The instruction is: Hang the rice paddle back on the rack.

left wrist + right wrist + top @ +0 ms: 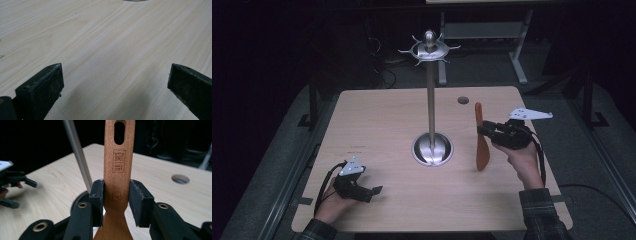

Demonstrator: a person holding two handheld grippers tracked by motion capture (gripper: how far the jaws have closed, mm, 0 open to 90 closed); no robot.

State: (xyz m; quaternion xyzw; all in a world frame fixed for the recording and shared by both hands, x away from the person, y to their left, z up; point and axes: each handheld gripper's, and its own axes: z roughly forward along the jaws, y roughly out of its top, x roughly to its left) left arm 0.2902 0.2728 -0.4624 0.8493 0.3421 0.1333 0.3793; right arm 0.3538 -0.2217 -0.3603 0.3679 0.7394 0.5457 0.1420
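High view: pale wooden table [377,125] with a tall polished steel utensil stand [431,100], round base at centre and a ring of hooks at the top; right gripper [488,131] holds a brown wooden spatula [481,145] upright just right of the stand's base, blade down near or on the tabletop, I cannot tell which; left gripper [371,192] rests low at the near left, well apart from both; small round hole [463,100] in the far tabletop. Left gripper view: jaws stand wide apart over bare wood grain, nothing between them. Right gripper view: right gripper [116,197] clamped on the spatula [118,170] at its narrow neck, pads on the two edges; slotted hanging hole at the handle's top; stand pole [77,155] just behind, leaning across the view. Risks, as judgement: edge-only grip may let the spatula pivot or slip; the hooks sit high, so a misjudged lift could strike the pole or miss the slot; a knock might rock the stand.
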